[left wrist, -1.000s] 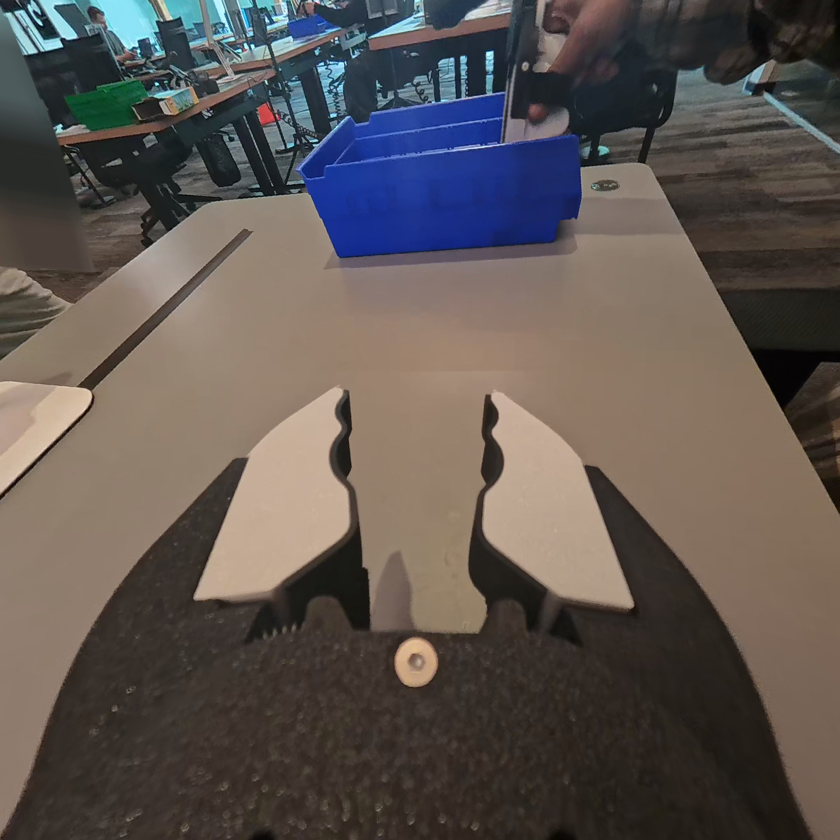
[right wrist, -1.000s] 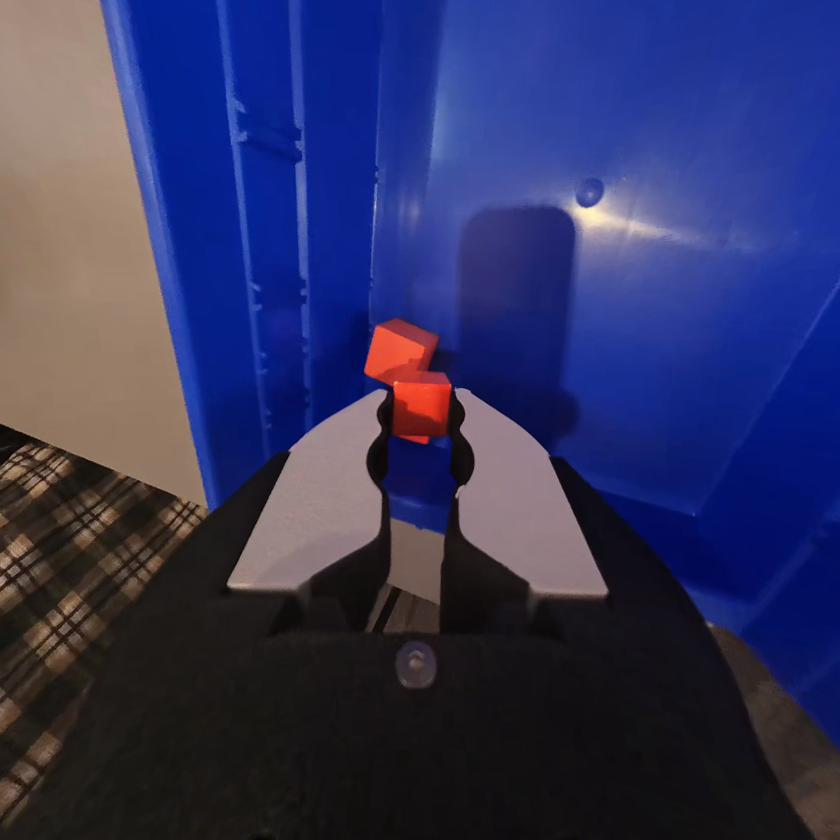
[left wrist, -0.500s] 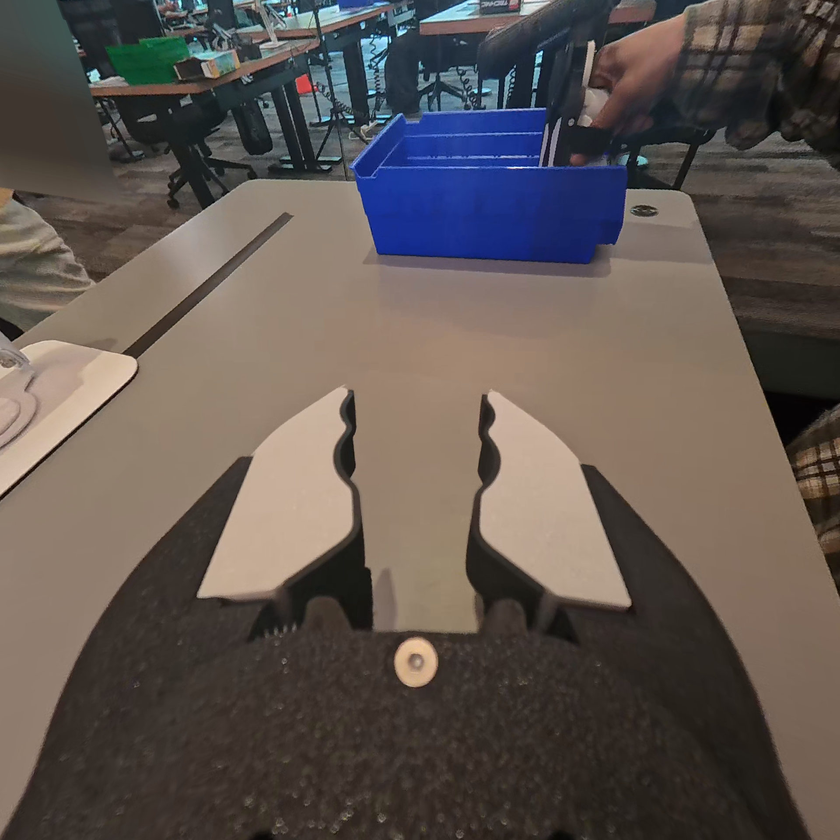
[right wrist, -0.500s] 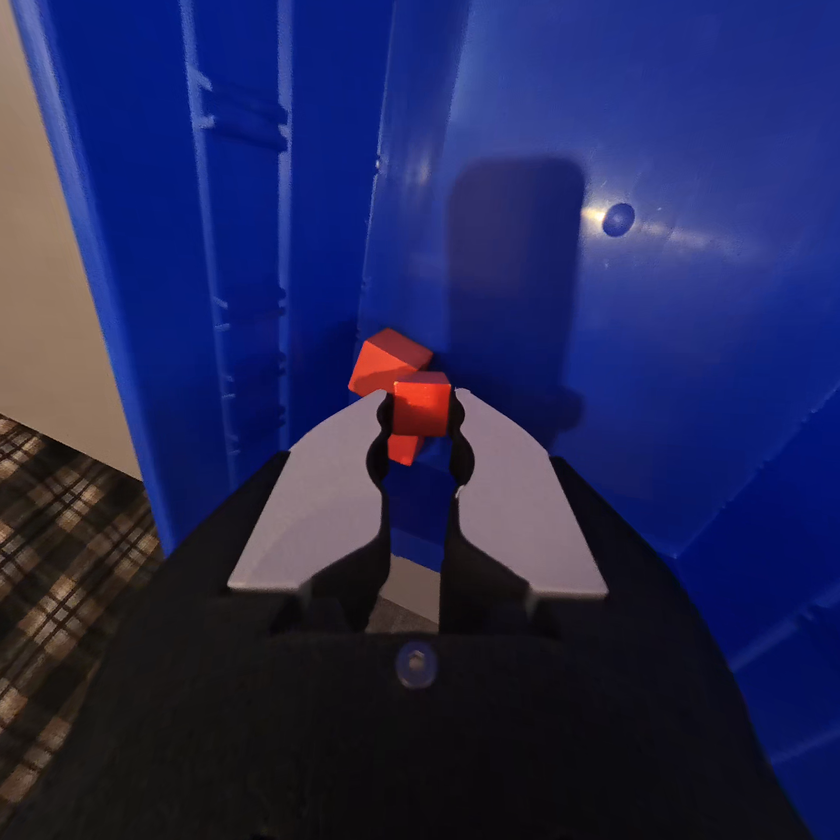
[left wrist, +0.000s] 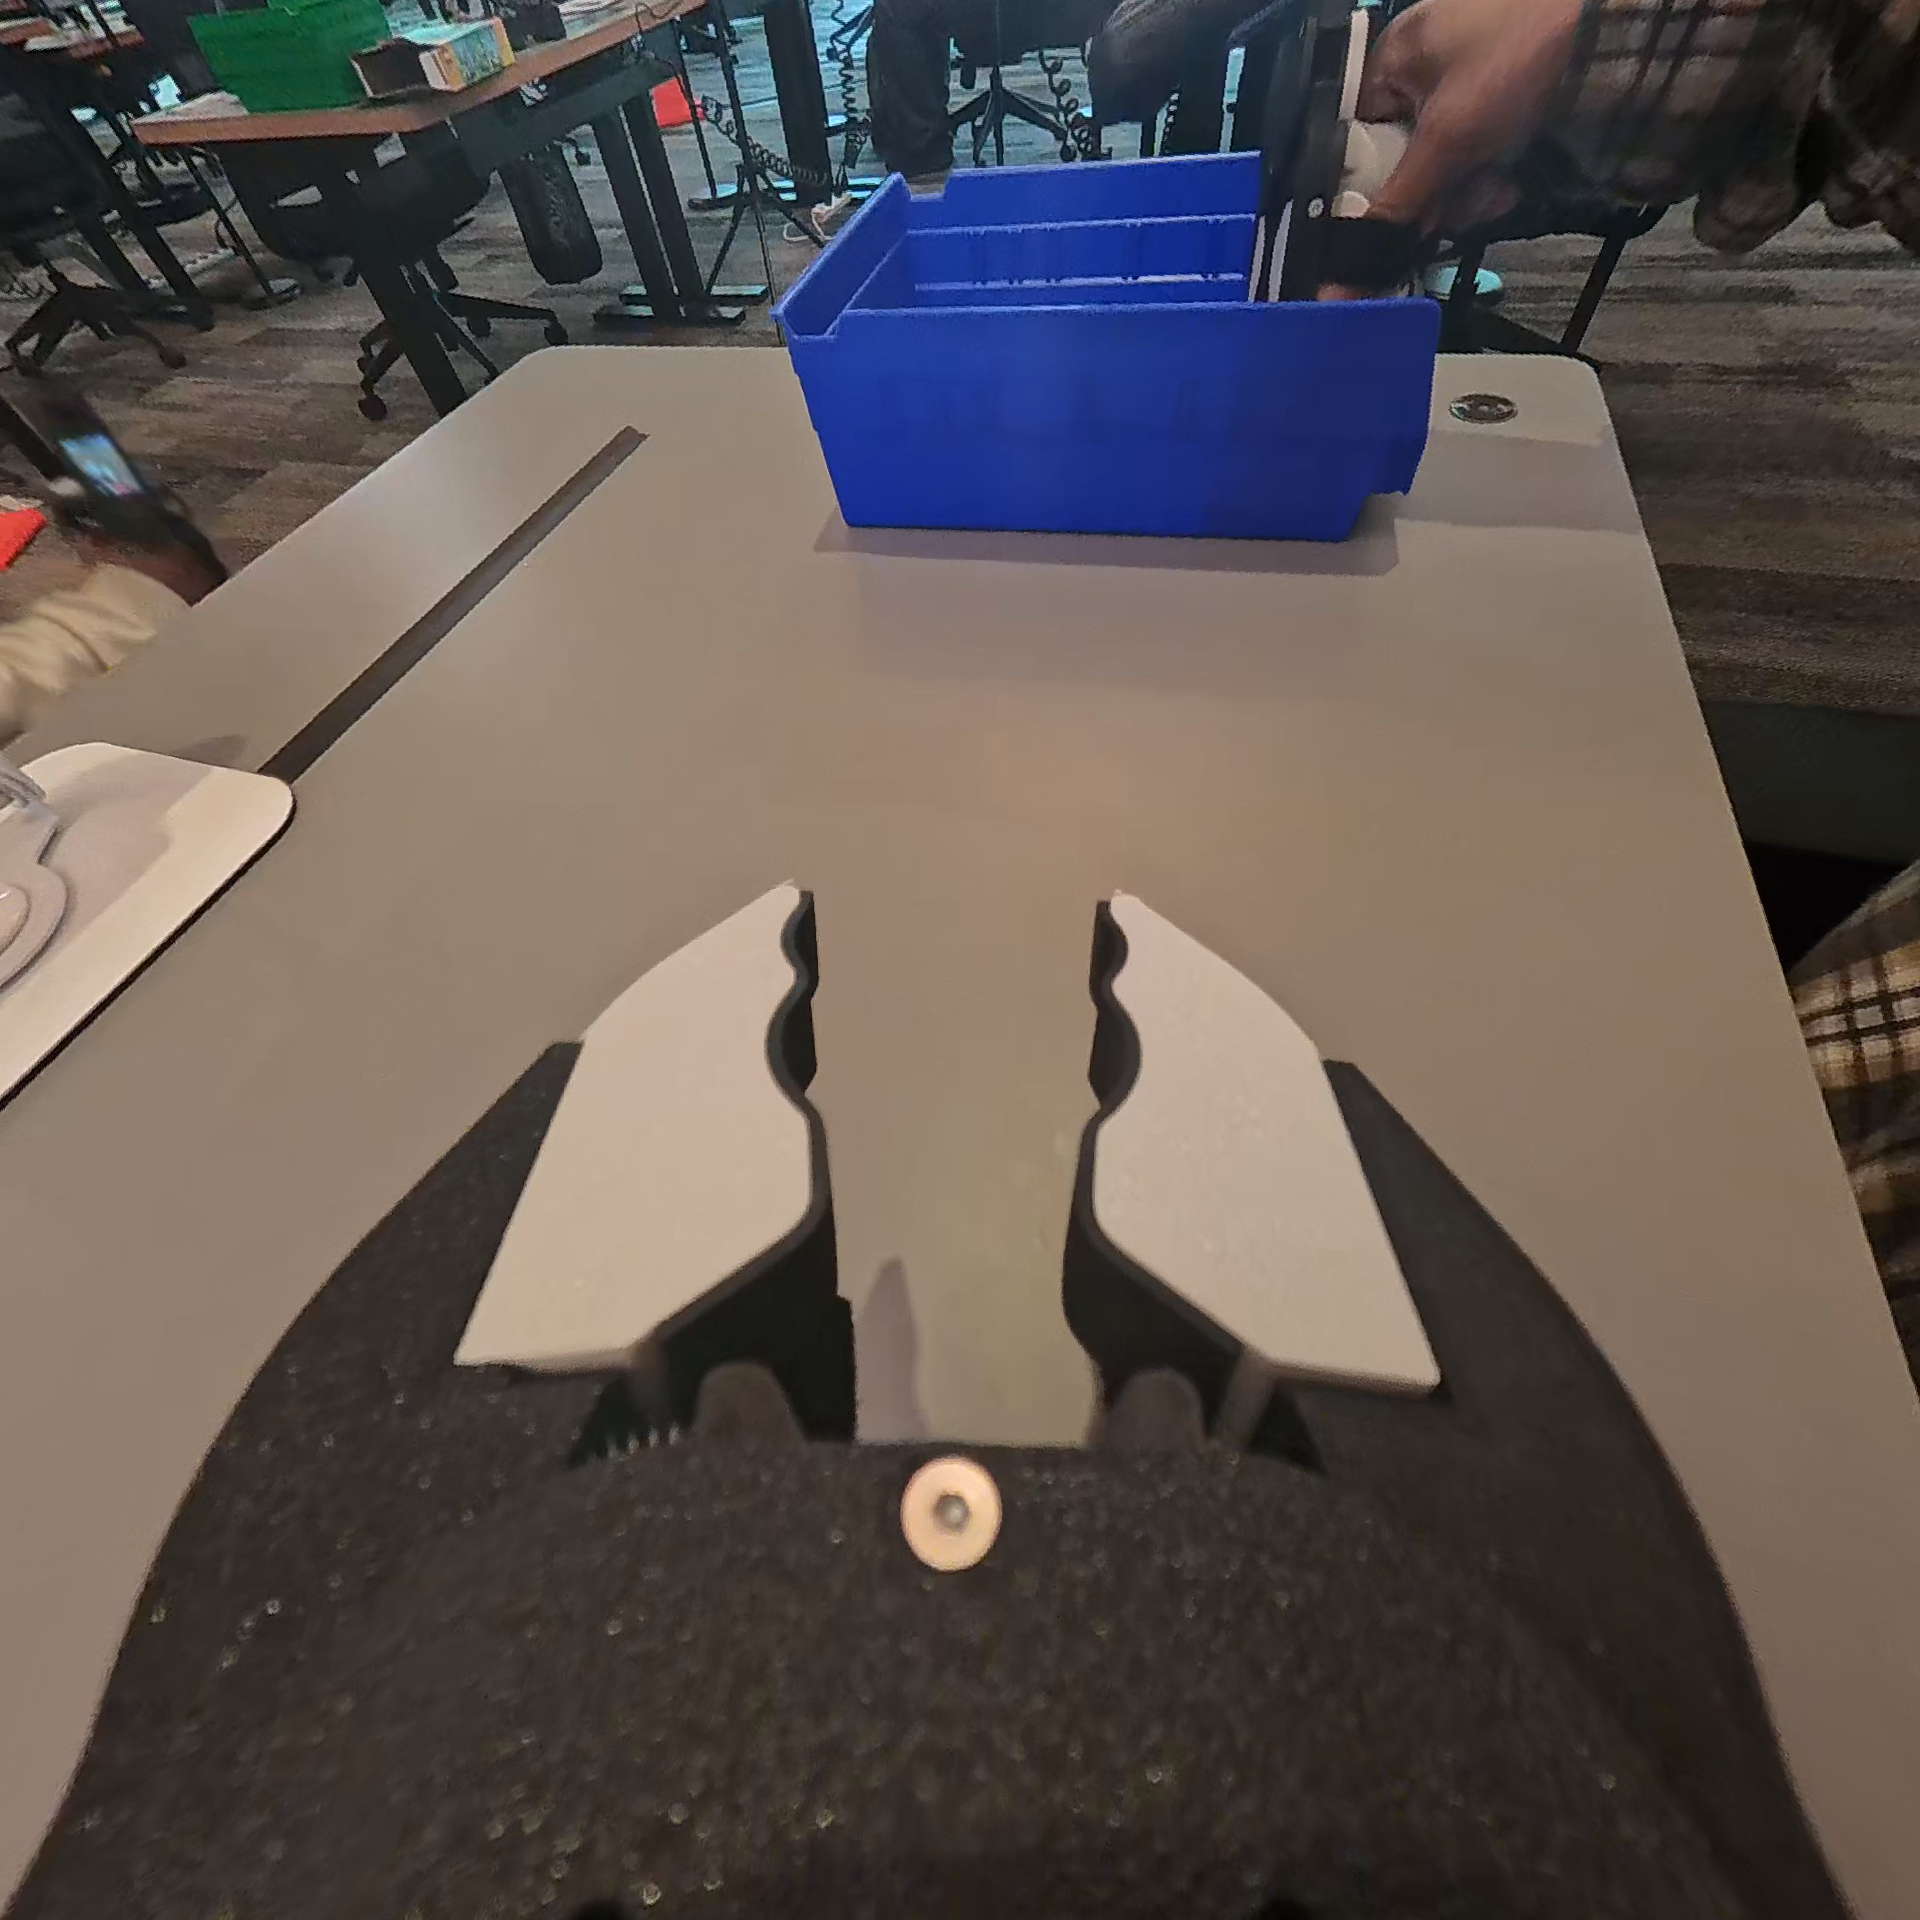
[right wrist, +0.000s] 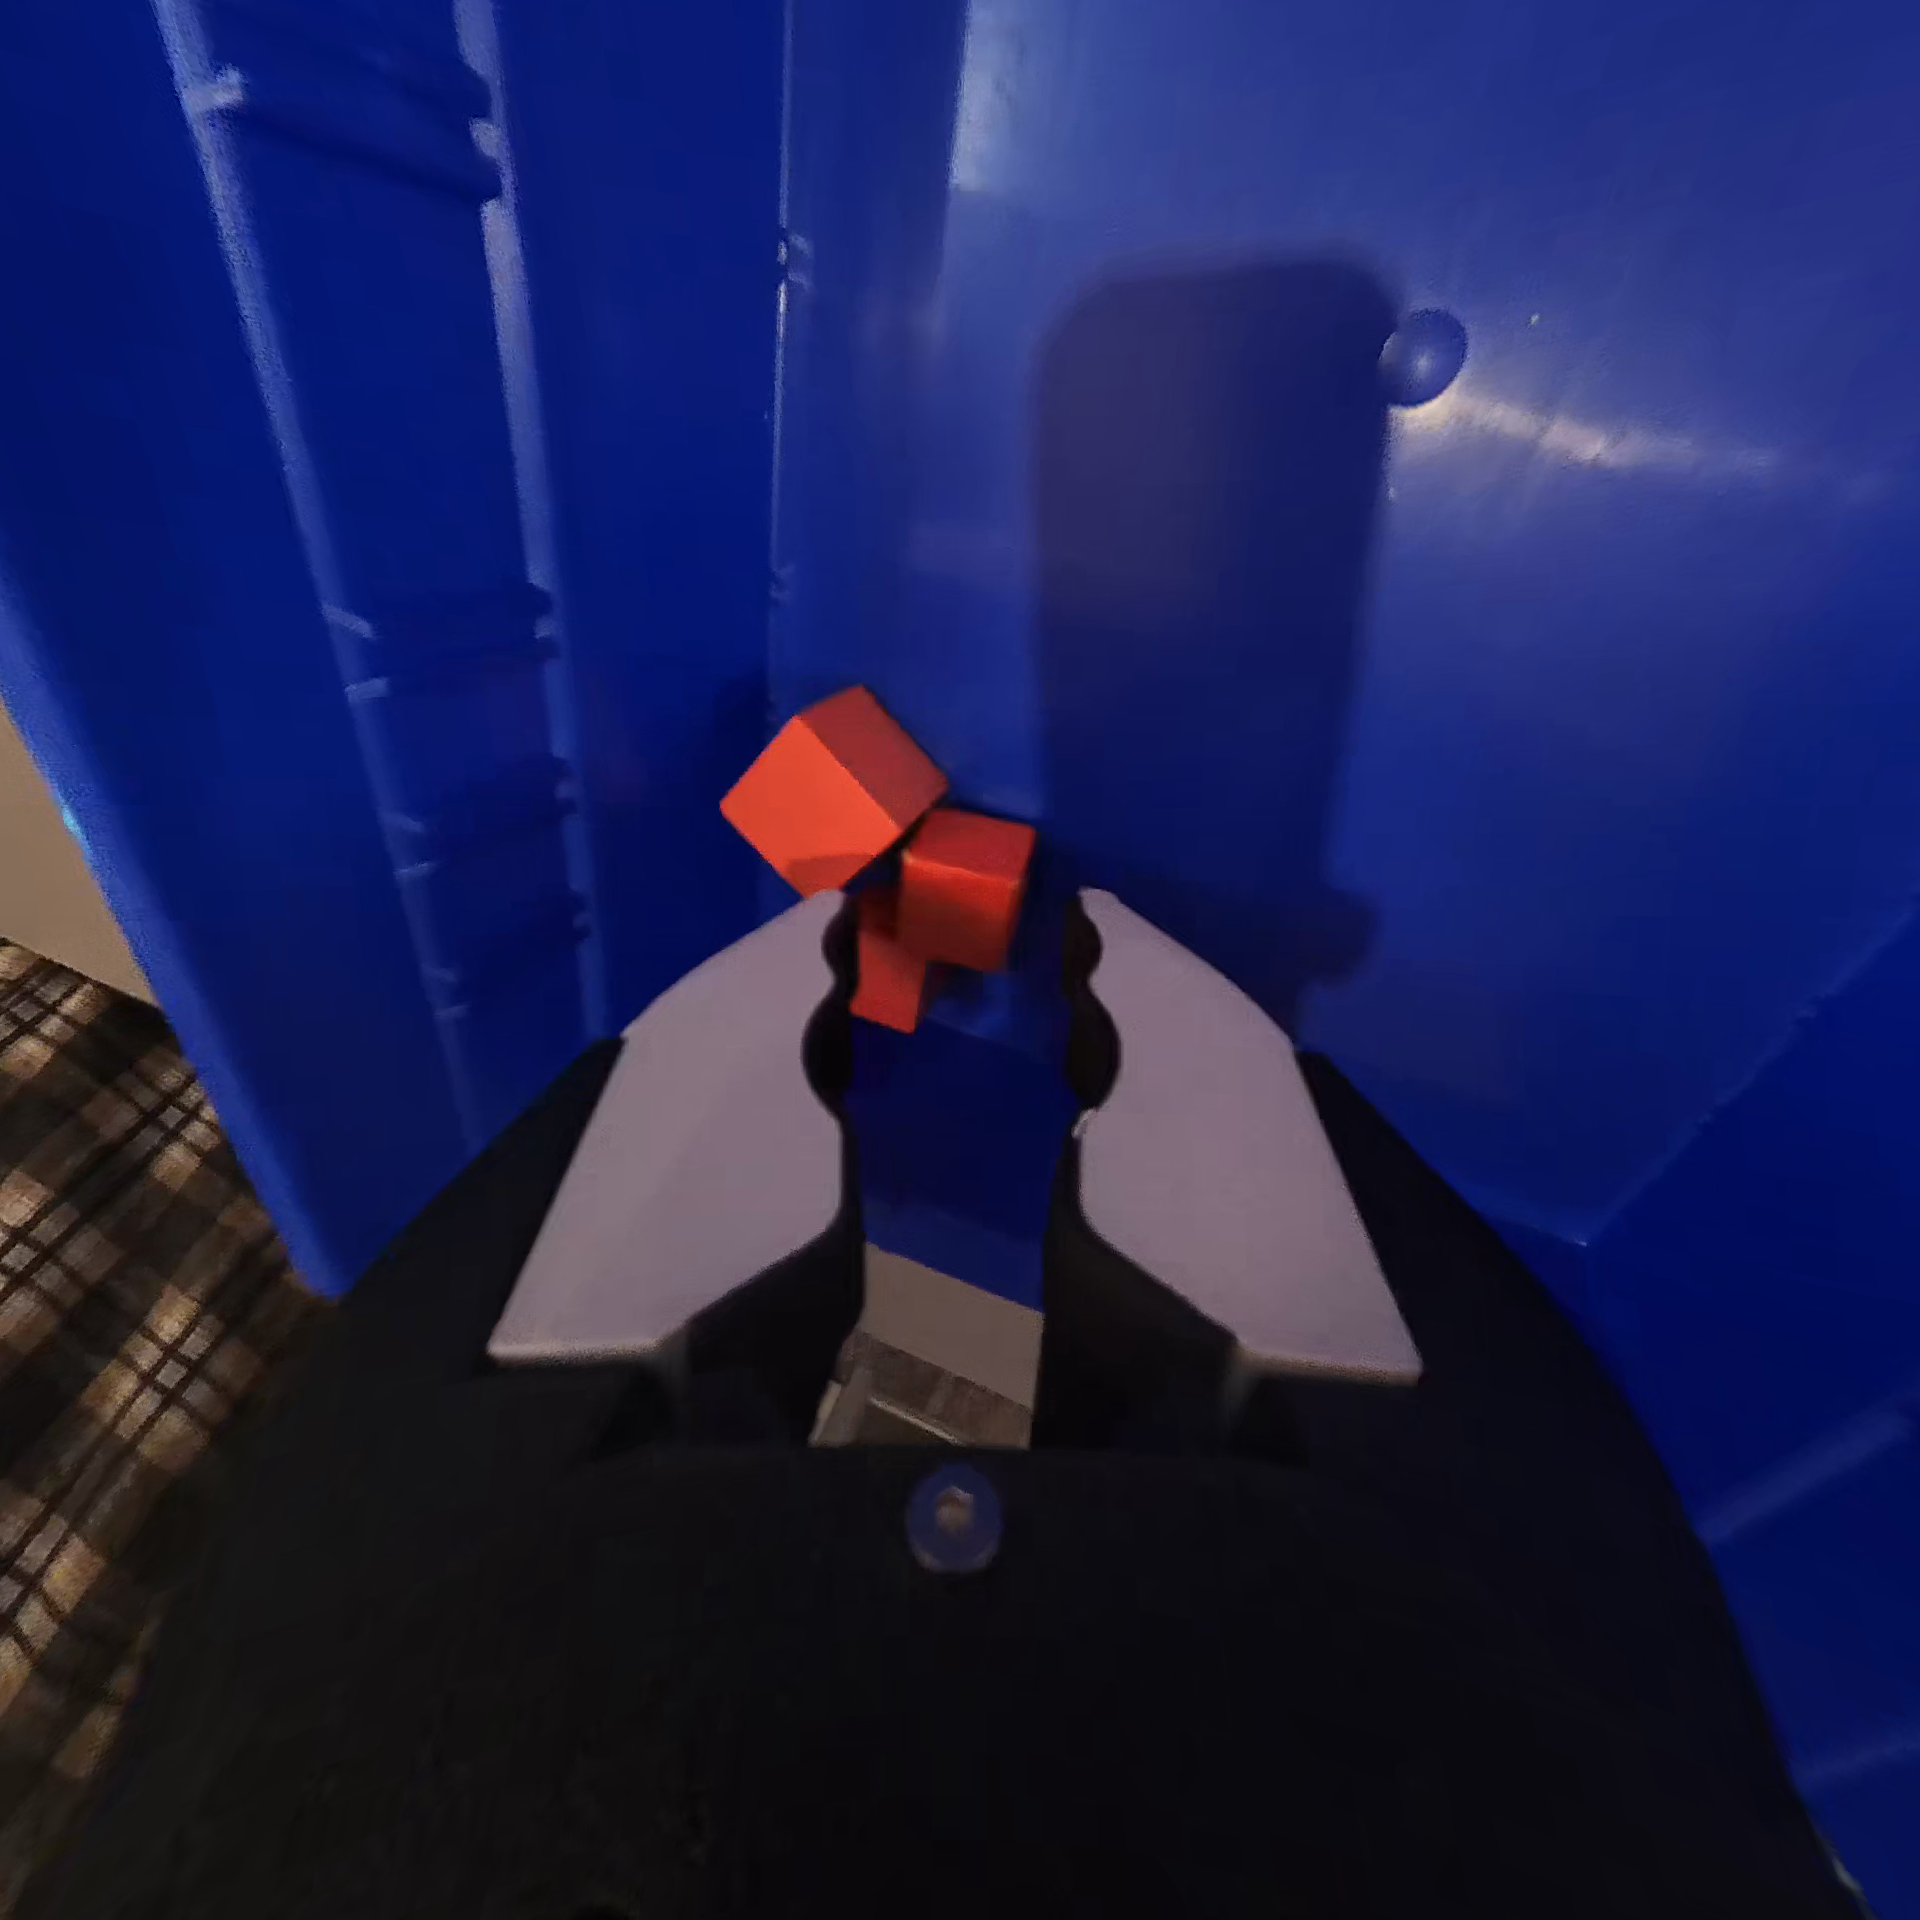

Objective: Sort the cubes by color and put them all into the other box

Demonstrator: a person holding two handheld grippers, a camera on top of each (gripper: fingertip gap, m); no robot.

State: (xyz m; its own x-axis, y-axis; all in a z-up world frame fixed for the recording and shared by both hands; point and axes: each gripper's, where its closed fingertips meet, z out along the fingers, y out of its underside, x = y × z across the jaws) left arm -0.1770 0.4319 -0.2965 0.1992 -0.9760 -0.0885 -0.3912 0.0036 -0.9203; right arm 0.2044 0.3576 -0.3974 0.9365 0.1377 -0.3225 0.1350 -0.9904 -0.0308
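In the right wrist view my right gripper (right wrist: pixel 951 914) is open inside a blue box (right wrist: pixel 1558 727), pointing down into a corner. Three red cubes lie there: one tilted cube (right wrist: pixel 826 795) at the left, one (right wrist: pixel 966 883) just beyond the fingertips, one (right wrist: pixel 888 982) partly between the fingers. None is held. In the left wrist view my left gripper (left wrist: pixel 951 914) is open and empty, low over the grey table (left wrist: pixel 1039 727). The blue box (left wrist: pixel 1112 416) stands at the table's far end, with the right gripper (left wrist: pixel 1299 208) and a hand reaching into its right end.
A white pad (left wrist: pixel 125 862) lies at the table's left edge. A dark seam (left wrist: pixel 457 603) runs along the table's left side. Desks and chairs (left wrist: pixel 416 156) stand beyond the table. A plaid sleeve (right wrist: pixel 104 1195) shows outside the box.
My right gripper has opened and let go of the red cube, which now rests with the other cubes in the box corner. The left gripper has shifted a little; the box looks farther and more centred.
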